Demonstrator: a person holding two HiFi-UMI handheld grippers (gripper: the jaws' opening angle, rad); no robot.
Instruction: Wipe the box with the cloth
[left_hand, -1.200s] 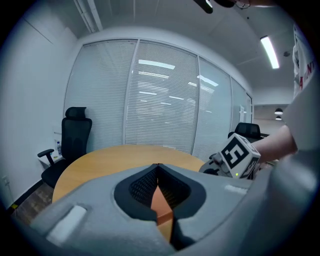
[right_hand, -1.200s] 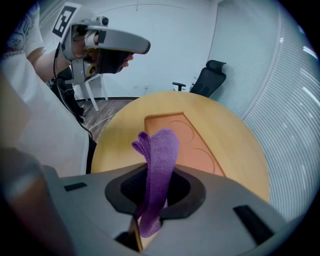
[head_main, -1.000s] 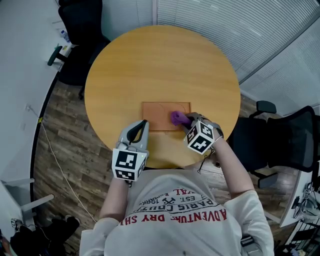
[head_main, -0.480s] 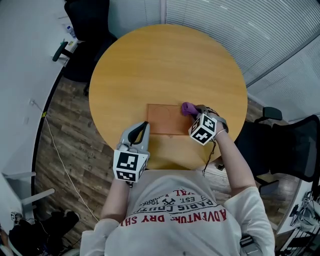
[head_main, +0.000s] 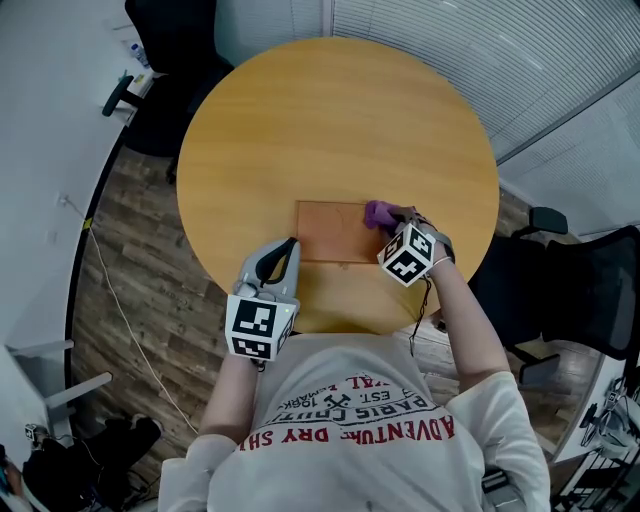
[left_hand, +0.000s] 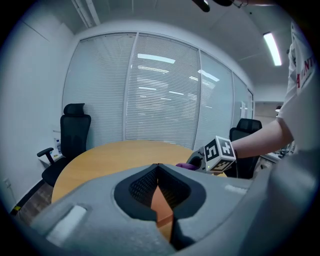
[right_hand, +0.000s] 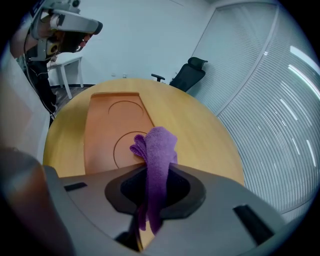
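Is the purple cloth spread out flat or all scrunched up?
Scrunched up. The cloth is bunched into folds, pinched in the right gripper, over the box.

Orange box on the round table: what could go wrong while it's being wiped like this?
1. The box looks loose: the left gripper is shut and empty beside it, so a push from the cloth might slide it across the table.
2. The right gripper holds the cloth by a thin pinch, so hard rubbing could tug it free.

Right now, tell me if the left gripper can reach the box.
Probably yes: the left gripper, shut, points at the near left corner of the box with nothing visible between them.
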